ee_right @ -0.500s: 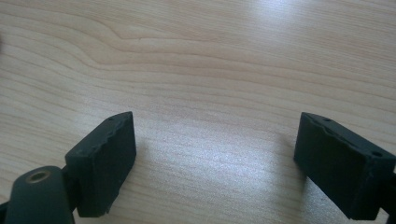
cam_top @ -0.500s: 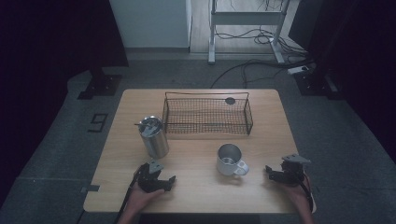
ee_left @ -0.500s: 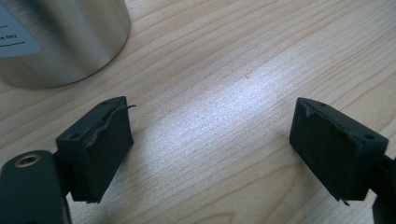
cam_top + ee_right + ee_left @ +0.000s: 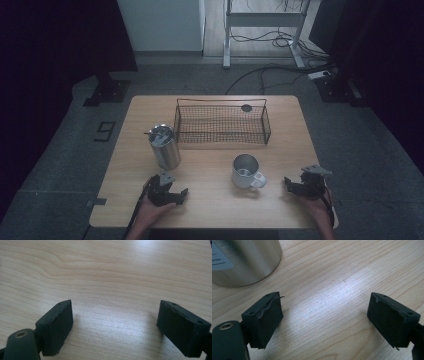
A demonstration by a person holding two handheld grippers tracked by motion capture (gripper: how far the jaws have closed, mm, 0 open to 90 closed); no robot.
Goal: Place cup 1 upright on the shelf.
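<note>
Nearest, the left gripper [image 4: 167,192] and right gripper [image 4: 300,186] are held wide apart-jawed, empty, over the pale wooden table [image 4: 210,210]. Beyond them are seen a handled steel mug [image 4: 246,171], a cylindrical steel tumbler [image 4: 165,146], and, farthest, a black wire-mesh basket [image 4: 221,122].

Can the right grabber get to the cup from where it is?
Probably yes. The right gripper sits open on the table, beside the metal cup, with bare wood between them. The cup's handle points toward that gripper.
</note>
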